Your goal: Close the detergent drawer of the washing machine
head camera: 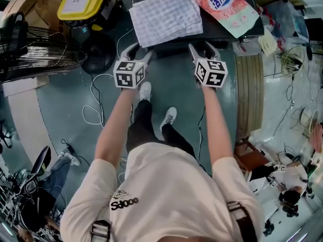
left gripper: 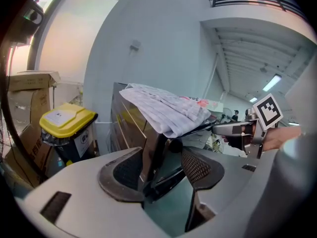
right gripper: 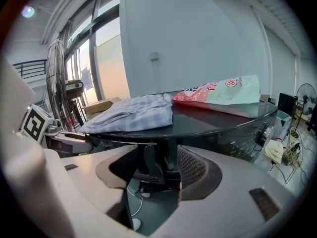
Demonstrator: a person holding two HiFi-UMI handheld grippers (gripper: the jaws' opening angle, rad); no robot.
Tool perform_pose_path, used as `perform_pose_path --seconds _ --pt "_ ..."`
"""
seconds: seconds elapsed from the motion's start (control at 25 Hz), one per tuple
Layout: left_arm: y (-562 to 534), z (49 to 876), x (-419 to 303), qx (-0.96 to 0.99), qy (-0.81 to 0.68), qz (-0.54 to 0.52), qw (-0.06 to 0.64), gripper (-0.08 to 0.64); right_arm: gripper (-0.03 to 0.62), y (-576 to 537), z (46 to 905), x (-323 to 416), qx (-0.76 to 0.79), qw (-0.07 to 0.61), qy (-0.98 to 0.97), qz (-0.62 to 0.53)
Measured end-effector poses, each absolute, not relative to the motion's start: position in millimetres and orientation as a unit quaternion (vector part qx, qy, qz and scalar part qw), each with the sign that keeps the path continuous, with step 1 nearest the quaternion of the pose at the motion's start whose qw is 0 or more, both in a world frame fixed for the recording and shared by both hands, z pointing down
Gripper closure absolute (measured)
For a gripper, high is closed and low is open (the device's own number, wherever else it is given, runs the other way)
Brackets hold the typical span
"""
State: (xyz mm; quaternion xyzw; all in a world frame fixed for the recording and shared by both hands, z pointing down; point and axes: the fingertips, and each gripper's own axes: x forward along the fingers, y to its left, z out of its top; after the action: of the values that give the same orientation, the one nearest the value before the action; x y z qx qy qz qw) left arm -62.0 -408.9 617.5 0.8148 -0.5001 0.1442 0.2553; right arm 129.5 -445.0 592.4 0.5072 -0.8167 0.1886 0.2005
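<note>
1. A dark glossy washing machine (head camera: 212, 32) carries a folded checked cloth (head camera: 164, 16) and a red-and-white detergent pouch (head camera: 224, 4).
2. Its dark detergent drawer (head camera: 174, 51) appears to jut slightly from the front, between both grippers.
3. The left gripper (head camera: 140, 52) has its jaws wide apart and holds nothing.
4. The right gripper (head camera: 202, 48) is likewise spread and empty, with the drawer's front showing between its jaws.
</note>
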Motion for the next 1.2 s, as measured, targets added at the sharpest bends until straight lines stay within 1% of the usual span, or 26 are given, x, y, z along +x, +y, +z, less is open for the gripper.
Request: perform_pose_path --seconds 0.4,0.92,1.2 --pt "-415.4 623.5 -67.1 0.819 -0.492 0.151 0.254 0.304 0.370 -450.0 597.5 124.1 0.521 0.206 -0.805 0.194" --pt "-426.9 626.9 -71.0 0.805 -0.509 0.136 0.273 0.307 0.367 -460.0 600.0 122.8 0.544 0.201 -0.791 0.194" --pt "-429.0 624.3 -70.8 0.807 -0.507 0.138 0.269 0.308 0.367 -460.0 597.3 124.1 0.554 0.195 -0.787 0.190"
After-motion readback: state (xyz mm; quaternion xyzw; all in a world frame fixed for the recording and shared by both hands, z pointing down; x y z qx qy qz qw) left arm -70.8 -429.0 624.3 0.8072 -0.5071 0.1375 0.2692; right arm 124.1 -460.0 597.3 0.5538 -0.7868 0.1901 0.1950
